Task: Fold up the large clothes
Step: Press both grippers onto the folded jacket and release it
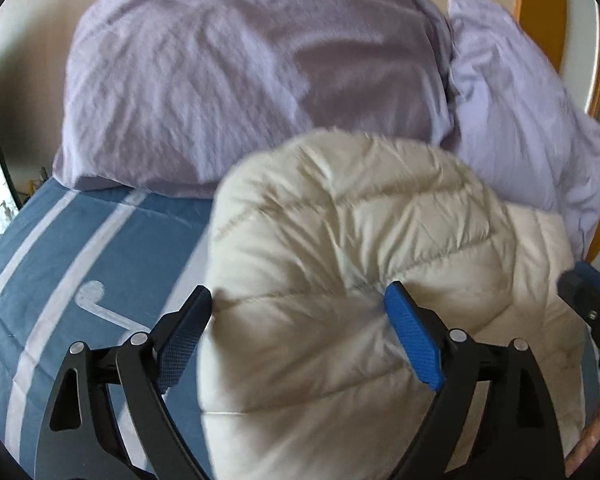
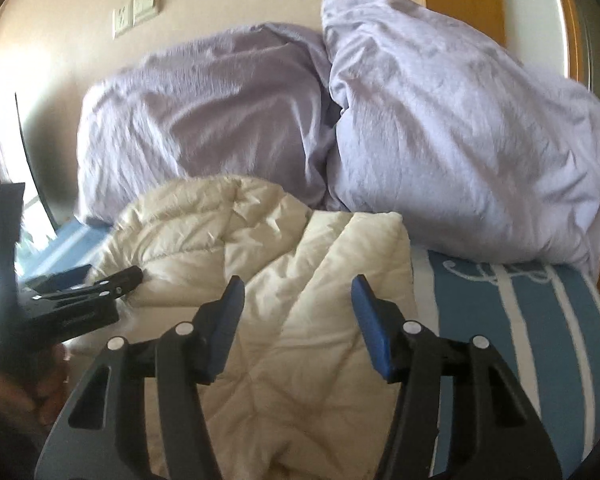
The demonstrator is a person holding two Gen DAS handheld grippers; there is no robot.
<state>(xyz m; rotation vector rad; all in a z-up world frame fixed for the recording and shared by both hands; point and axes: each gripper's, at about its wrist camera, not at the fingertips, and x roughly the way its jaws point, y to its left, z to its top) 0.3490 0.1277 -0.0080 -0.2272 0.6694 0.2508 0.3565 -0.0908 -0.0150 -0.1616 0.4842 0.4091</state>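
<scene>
On blue bedspread (image 2: 540, 320) — cream puffer jacket (image 2: 284, 288), folded — both tongs empty.

Pillows (image 2: 440, 140) wall off the far side behind the jacket (image 2: 300, 280).

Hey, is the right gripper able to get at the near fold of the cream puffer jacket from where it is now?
Probably yes. The right gripper hangs open right over the cream puffer jacket, nothing between its pads. The left gripper works the jacket's other side, and the lilac pillows lie behind.
</scene>
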